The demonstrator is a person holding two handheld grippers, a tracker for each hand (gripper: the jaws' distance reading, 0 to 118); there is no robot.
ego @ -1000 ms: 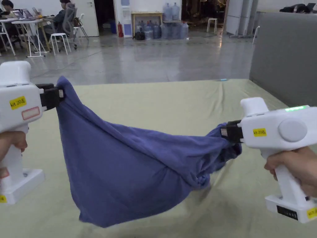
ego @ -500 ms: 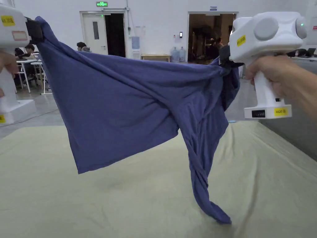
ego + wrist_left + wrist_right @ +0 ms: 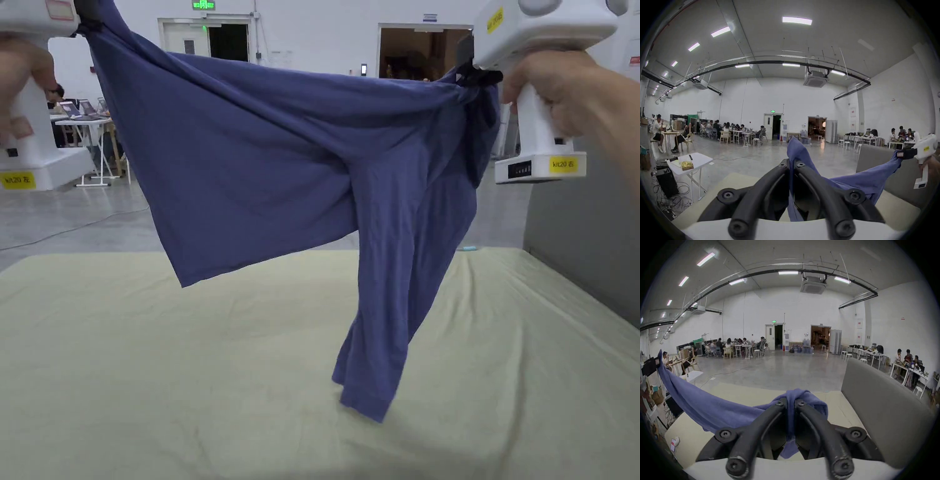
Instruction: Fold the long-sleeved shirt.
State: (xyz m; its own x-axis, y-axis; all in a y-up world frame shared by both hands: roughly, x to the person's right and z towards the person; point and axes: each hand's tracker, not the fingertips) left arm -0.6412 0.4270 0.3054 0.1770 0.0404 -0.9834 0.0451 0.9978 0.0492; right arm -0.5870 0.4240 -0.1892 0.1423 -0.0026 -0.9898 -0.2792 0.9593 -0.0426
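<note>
A blue long-sleeved shirt (image 3: 262, 162) hangs stretched in the air above the pale green table (image 3: 125, 350). My left gripper (image 3: 87, 12) is shut on one end at the top left; its jaws (image 3: 791, 164) pinch the blue cloth (image 3: 851, 181). At the top right my right gripper (image 3: 475, 69) is shut on the other end, with bunched cloth (image 3: 802, 395) between its jaws (image 3: 791, 402). One sleeve (image 3: 387, 312) dangles down, its cuff just above the table. The far right gripper (image 3: 906, 154) and the far left gripper (image 3: 651, 366) each appear in the other's view.
A grey partition (image 3: 581, 250) stands along the table's right edge. Beyond the table lies open concrete floor (image 3: 75, 212), with white desks and stools (image 3: 747, 138) and seated people (image 3: 907, 358) at the sides. A small white folding table (image 3: 690, 162) stands to the left.
Both grippers have risen from just above the table to head height with the shirt. The twisted sleeve has unwound and now hangs straight. The head camera has tilted up.
</note>
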